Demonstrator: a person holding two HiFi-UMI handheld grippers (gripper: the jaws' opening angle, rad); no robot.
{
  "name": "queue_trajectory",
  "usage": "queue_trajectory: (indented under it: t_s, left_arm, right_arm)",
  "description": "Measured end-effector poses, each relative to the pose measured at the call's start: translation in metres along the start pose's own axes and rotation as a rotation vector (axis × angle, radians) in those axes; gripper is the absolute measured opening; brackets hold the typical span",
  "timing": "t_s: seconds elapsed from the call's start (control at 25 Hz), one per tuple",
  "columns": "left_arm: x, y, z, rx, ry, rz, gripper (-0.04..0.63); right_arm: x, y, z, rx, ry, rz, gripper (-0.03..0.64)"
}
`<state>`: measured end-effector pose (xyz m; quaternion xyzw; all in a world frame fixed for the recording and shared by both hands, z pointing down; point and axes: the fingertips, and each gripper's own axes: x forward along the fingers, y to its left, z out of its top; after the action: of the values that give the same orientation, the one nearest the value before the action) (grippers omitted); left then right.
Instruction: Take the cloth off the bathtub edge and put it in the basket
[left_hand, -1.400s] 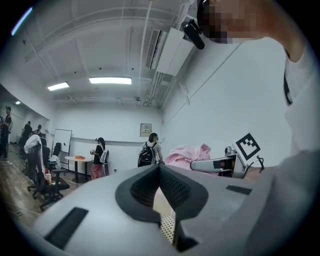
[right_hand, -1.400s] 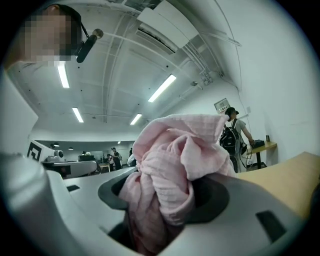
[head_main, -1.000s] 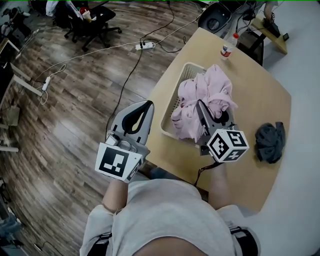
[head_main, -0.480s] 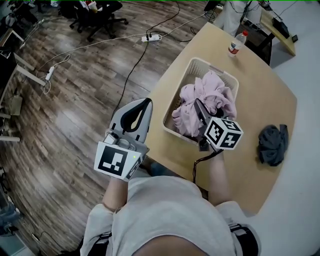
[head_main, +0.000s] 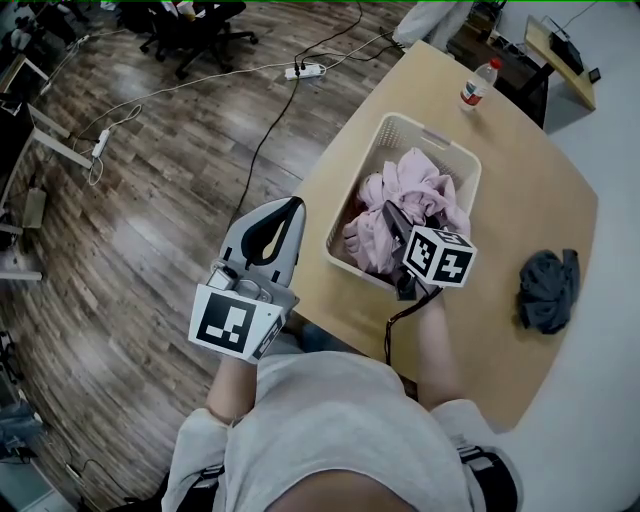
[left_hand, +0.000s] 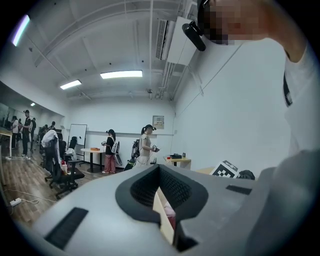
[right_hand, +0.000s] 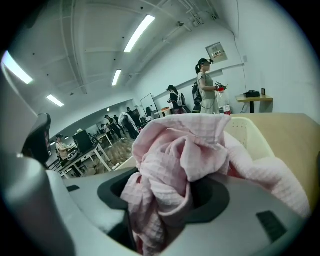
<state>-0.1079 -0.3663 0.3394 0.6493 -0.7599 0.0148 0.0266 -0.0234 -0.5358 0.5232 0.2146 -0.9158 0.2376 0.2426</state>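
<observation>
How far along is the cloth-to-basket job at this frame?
Done: the pink waffle-weave cloth is bunched inside the cream perforated plastic basket. In hand: the right gripper has its fingers closed on it, low in the basket; the left gripper hangs shut and empty beside the wooden table. Left: letting go and withdrawing. A dark grey crumpled cloth lies on the table, untouched.

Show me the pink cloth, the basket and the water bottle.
pink cloth (head_main: 415, 190): head view, on its bunched top folds.
basket (head_main: 348, 212): head view, on its left side wall.
water bottle (head_main: 474, 88): head view, on its clear body.
</observation>
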Motion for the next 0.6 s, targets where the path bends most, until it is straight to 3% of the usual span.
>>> queue_trajectory:
  t_s: [0.6]
  left_arm:
    - [-0.001, 0.008, -0.004, -0.006, 0.013, 0.003, -0.003]
  right_arm:
    - [0.023, -0.019, -0.027, 0.067, 0.148, -0.051, 0.276]
